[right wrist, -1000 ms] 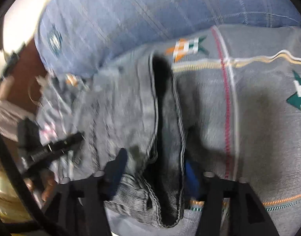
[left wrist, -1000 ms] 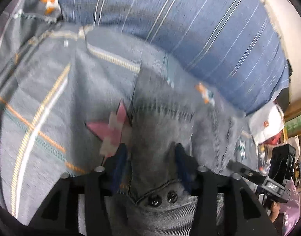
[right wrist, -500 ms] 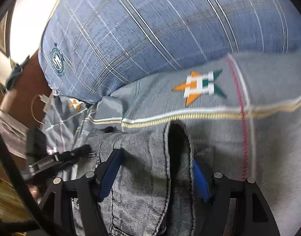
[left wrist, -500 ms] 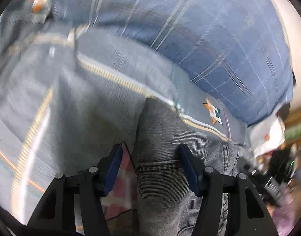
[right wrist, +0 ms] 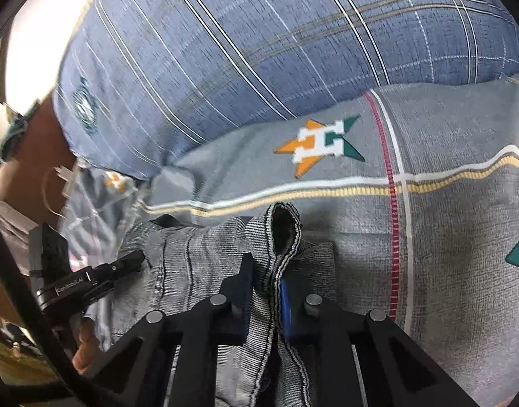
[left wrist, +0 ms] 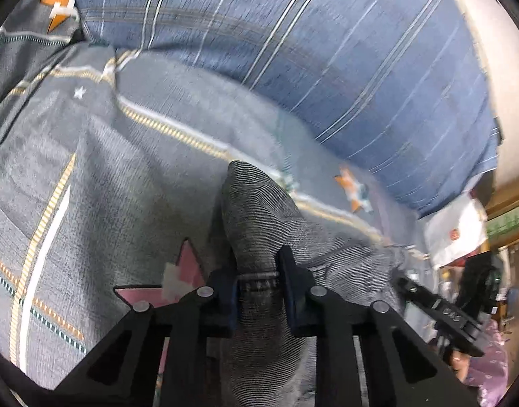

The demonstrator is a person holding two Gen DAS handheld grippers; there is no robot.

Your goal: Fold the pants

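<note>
**Both grippers pinch the pants on the bed**

The bed (right wrist: 462, 237) is the biggest thing in view, covered by one grey sheet with stripes and star motifs; a single blue plaid pillow (right wrist: 259, 51) lies along its far edge. One pair of grey pants (left wrist: 259, 210) lies on the sheet, between the two grippers, bunched where each one has taken hold.

The left gripper (left wrist: 257, 283) has its fingers closing on a rounded fold of the pants near a stitched seam, cloth pressed between the blue pads. The right gripper (right wrist: 264, 291) is likewise closing on a hemmed edge of the pants, which stands up in a narrow loop between its fingers. Each gripper also shows at the side of the other's view.

Judged from this, the risks are these. The left grip holds a thick roll of cloth, so a layer could slide out if pulled hard. The right grip sits close to the hem's edge and might slip off. Either pinch may also catch the sheet beneath, dragging it along. Uneven lifting would leave a skewed fold.

Count: one bed, one pillow, one pair of pants, two grippers.
</note>
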